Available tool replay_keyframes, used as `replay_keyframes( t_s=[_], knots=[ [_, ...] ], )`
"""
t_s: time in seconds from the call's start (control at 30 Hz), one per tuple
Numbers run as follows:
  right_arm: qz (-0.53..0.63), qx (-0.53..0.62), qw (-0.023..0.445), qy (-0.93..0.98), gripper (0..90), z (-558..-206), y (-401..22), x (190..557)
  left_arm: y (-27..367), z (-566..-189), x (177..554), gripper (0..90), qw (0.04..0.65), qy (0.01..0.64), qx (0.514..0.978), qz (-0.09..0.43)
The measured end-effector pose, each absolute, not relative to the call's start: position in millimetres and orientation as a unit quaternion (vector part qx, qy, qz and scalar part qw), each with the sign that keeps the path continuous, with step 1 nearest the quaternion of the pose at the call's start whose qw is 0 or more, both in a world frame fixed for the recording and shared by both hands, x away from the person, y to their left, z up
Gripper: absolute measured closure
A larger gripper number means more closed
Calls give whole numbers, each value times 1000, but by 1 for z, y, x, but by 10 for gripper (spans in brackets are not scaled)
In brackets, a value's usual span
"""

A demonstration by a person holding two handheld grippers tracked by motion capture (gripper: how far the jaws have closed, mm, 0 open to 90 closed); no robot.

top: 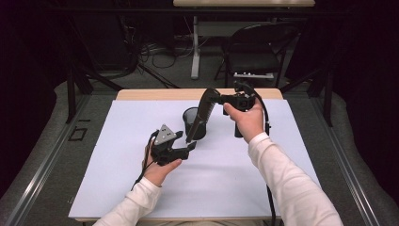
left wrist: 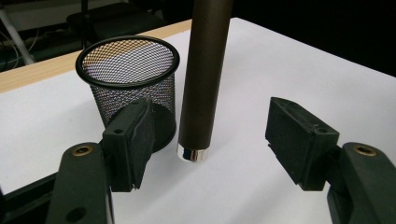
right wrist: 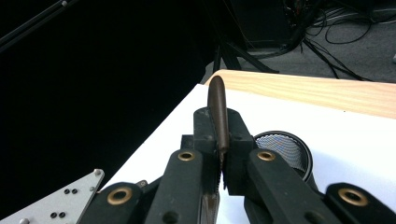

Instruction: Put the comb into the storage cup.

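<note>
Between my left jaws: the brown tube (left wrist: 204, 74) hangs with its silver-capped end low in the gap, nearer the jaw on the cup's side, clear of both pads.
Left gripper (top: 187, 149): jaws spread, pinching nothing; it sits low by the white mat (top: 117, 169).
Right gripper (top: 225, 100): jaws pressed onto the tube near its rounded upper end, which sticks out just past the fingertips (right wrist: 219, 154).
Mesh cup (left wrist: 128, 84): upright just beyond my left jaws, its rim open, the tube hanging just beside it.
Long axis: runs steeply from my right jaws down to my left ones, leaning a little; capped end down, rounded end up.
Risk, swing: I hold the tube at its very top, so I judge the long free end may sway and knock the cup over.
Risk, slip: the pinch covers a narrow strip of a smooth round body; it could twist or slide out.
Risk, miss: lowered from here, the capped end meets the mat beside the cup, not inside.
</note>
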State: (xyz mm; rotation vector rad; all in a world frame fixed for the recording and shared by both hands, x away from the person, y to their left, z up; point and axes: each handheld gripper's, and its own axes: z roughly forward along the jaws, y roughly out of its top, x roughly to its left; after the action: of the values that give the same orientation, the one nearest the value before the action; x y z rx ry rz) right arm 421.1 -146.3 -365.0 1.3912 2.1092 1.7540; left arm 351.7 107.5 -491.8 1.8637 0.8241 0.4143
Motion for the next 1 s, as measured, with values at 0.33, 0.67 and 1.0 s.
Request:
replay_keyframes(
  t_s=[0.33,0.67,1.0],
  knots=[
    [569,447,43,689,871,-360,-147,421,110,-492,355,216,509,350,770,162],
    [568,443,49,692,871,-353,-147,421,112,-494,360,157,498,360,775,148],
    [566,442,58,693,871,-348,-148,421,112,-495,361,156,492,364,778,138]
  ],
)
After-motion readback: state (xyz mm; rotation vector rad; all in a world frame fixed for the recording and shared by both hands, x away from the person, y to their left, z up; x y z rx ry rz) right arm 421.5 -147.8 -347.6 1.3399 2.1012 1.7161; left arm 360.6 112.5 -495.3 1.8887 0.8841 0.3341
